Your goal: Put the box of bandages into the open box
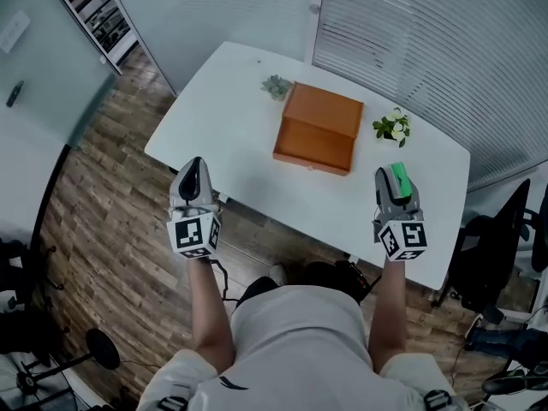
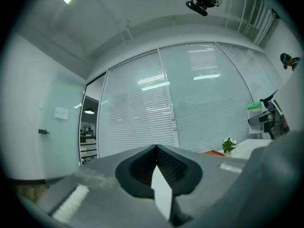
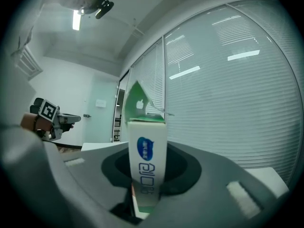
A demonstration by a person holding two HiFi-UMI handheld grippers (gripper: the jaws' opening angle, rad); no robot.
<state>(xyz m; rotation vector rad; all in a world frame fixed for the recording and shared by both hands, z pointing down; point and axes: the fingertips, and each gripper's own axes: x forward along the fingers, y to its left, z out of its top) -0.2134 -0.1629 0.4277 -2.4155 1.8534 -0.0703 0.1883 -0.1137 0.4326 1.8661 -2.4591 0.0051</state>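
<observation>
An orange box (image 1: 318, 127) lies in the middle of the white table (image 1: 231, 118); from above it shows as two orange panels, one behind the other. My right gripper (image 1: 396, 183) is above the table's front right part, shut on a green and white box of bandages (image 1: 400, 172). In the right gripper view the box of bandages (image 3: 147, 160) stands upright between the jaws of the right gripper (image 3: 148, 145), blue print facing the camera. My left gripper (image 1: 195, 168) hovers at the table's front left edge, shut with nothing in it; the left gripper (image 2: 156, 148) points up at the blinds.
A small green plant (image 1: 276, 86) stands behind the orange box at its left corner. A white-flowered plant (image 1: 393, 127) stands to its right. Black office chairs (image 1: 505, 238) are at the right, off the table. Wooden floor lies to the left.
</observation>
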